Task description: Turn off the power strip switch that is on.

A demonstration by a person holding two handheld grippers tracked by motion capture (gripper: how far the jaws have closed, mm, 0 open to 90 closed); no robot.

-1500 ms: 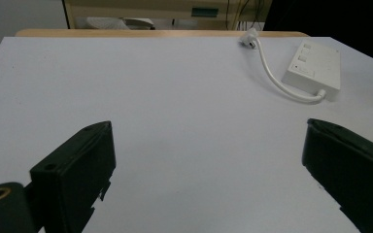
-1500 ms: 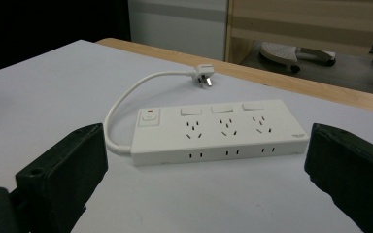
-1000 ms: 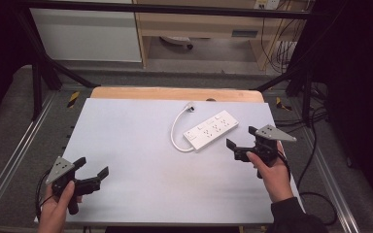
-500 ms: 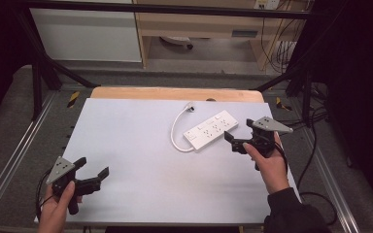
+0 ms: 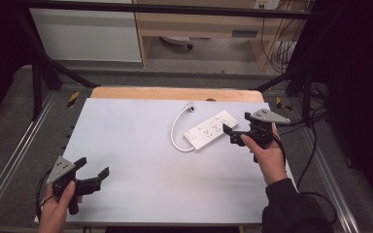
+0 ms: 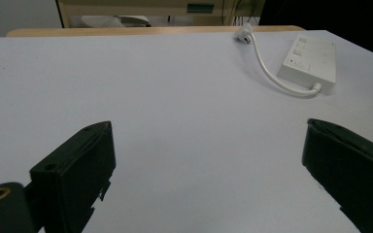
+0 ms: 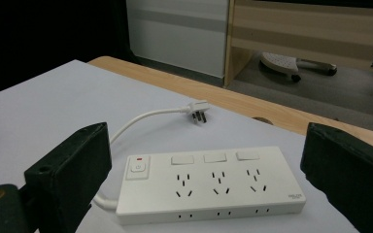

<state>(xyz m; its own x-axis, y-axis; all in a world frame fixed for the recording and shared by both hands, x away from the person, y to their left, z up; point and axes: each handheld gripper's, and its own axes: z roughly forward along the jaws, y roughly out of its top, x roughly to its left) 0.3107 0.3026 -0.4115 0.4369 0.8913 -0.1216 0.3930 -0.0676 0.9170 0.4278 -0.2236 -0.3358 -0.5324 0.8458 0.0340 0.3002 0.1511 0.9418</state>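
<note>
The step in hand looks like the approach: the right gripper (image 5: 234, 131), jaws wide open and empty, hovers just beside the white plastic three-outlet power strip (image 5: 211, 130) lying flat on the pale grey surface (image 5: 126, 136), so next it must straddle the strip and close, while the left gripper (image 5: 93, 178) waits open, well apart.

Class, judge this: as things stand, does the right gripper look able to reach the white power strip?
Probably yes. The right gripper, jaws open, is right beside the power strip, with nothing between them.
</note>
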